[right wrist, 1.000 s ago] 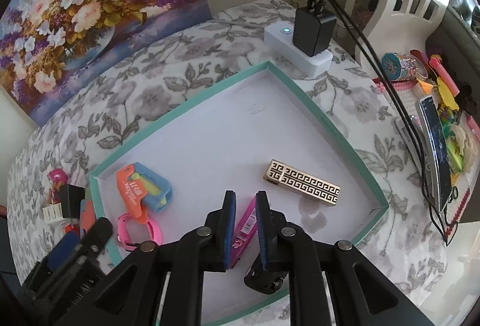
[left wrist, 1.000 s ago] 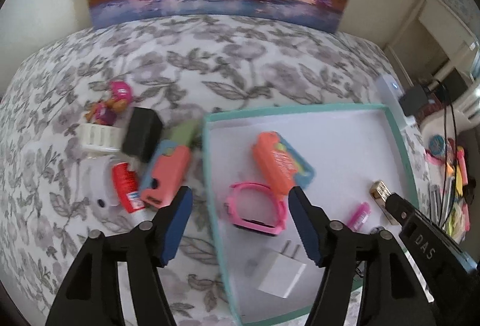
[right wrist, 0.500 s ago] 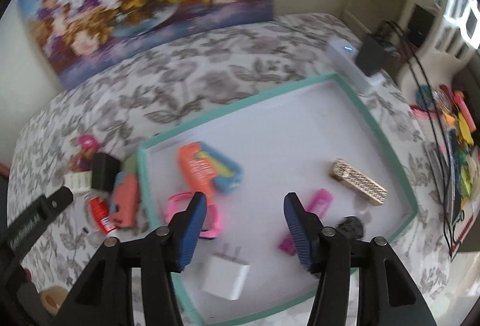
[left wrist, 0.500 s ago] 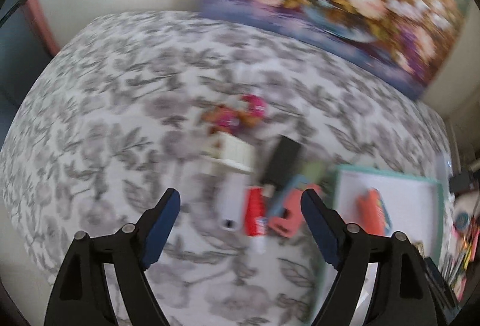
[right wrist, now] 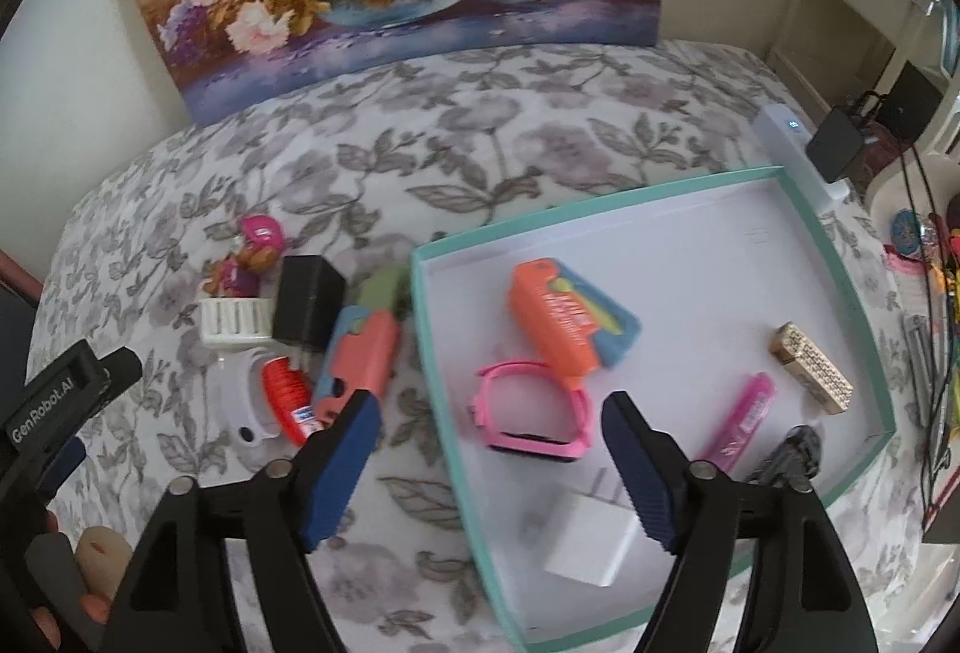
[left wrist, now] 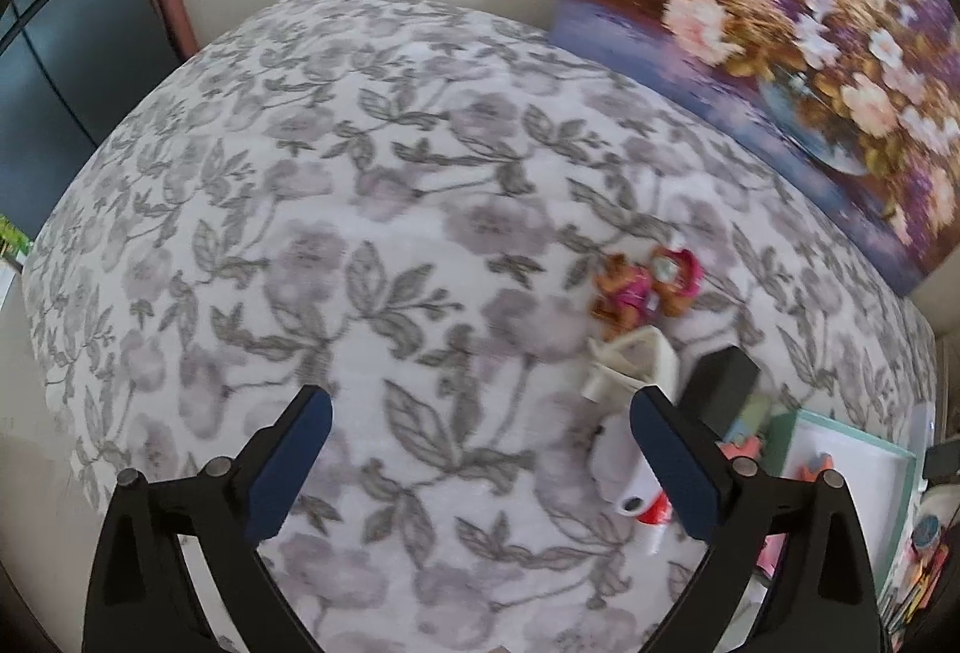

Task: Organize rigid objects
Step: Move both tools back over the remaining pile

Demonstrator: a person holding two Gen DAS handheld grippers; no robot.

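L claw (left wrist: 474, 449): jaws wide apart, just been opening, nothing btwn them; hangs over bare floral cloth (left wrist: 360, 209).
R claw (right wrist: 489, 449): jaws apart, just been opening, nothing gripped; straddles the box's left wall.
Box (right wrist: 828, 257): teal rim, white floor, far half bare.
In box: pink watch (right wrist: 528, 413), orange case (right wrist: 555, 317), pink tube (right wrist: 741, 422), gold bar (right wrist: 813, 368) near R wall, white plug (right wrist: 591, 545) near front edge.
Loose pile: toy figure (right wrist: 249, 257), black block (right wrist: 306, 302), coral case (right wrist: 360, 359), red tube (right wrist: 288, 398), all just L of box.
Open room: cloth L of pile bare.
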